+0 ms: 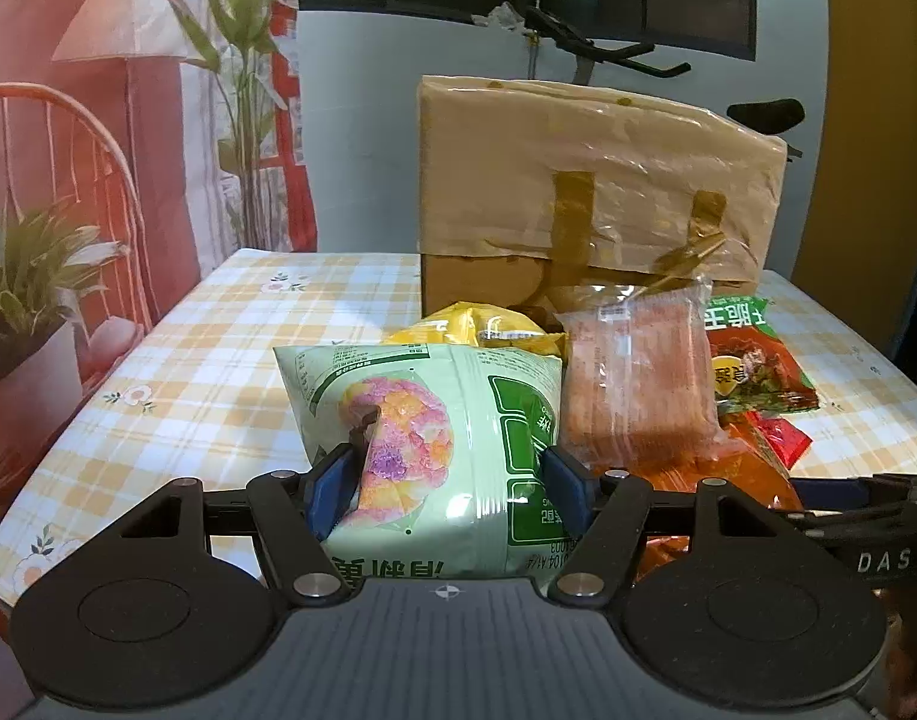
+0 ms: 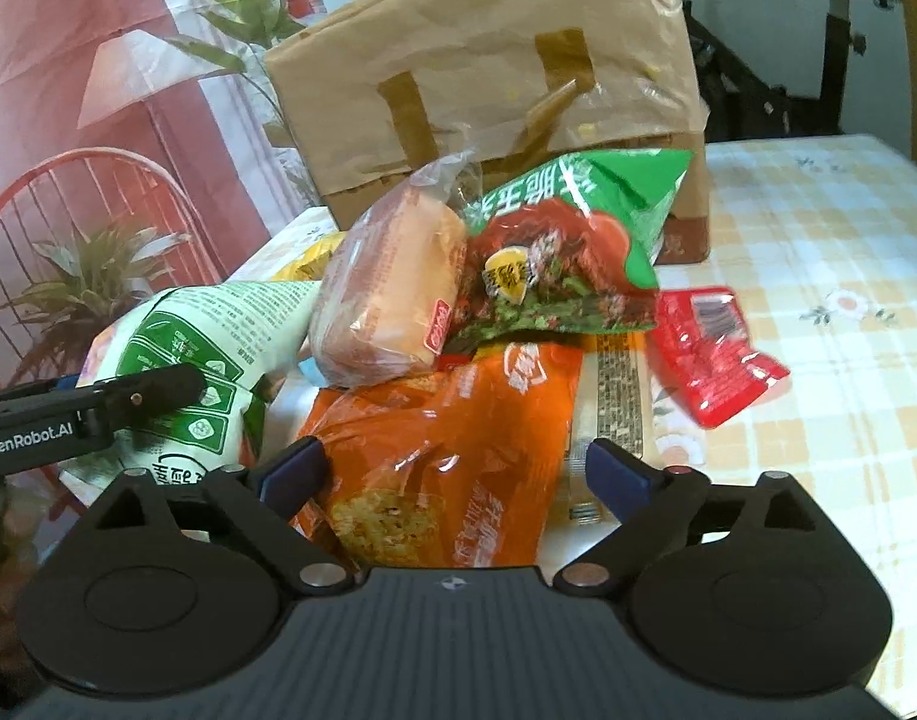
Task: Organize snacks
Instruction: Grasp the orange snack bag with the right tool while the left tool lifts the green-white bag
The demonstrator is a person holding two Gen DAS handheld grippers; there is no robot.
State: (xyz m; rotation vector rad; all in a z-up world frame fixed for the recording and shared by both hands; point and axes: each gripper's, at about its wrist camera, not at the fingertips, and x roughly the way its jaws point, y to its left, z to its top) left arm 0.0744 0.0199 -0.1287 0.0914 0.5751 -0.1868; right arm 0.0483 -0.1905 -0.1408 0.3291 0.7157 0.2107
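My left gripper (image 1: 449,474) is shut on a pale green snack bag (image 1: 458,396), its blue pads pressing into both sides and the bag held upright. In the right wrist view the same bag (image 2: 218,330) sits at the left, with one of the left gripper's fingers (image 2: 152,387) against it. My right gripper (image 2: 455,474) stands open, low over the pile. An orange snack bag (image 2: 458,420) lies between its fingers, and the right pad is clear of it. A wrapped bread pack (image 2: 392,312) and a green-and-red bag (image 2: 566,240) rest on top of the pile.
A tape-wrapped brown cardboard box (image 1: 596,180) stands behind the pile on the checked tablecloth (image 1: 218,360). A yellow bag (image 1: 476,330) lies behind the green one. A small red packet (image 2: 710,354) lies to the right. A printed backdrop hangs along the table's left side.
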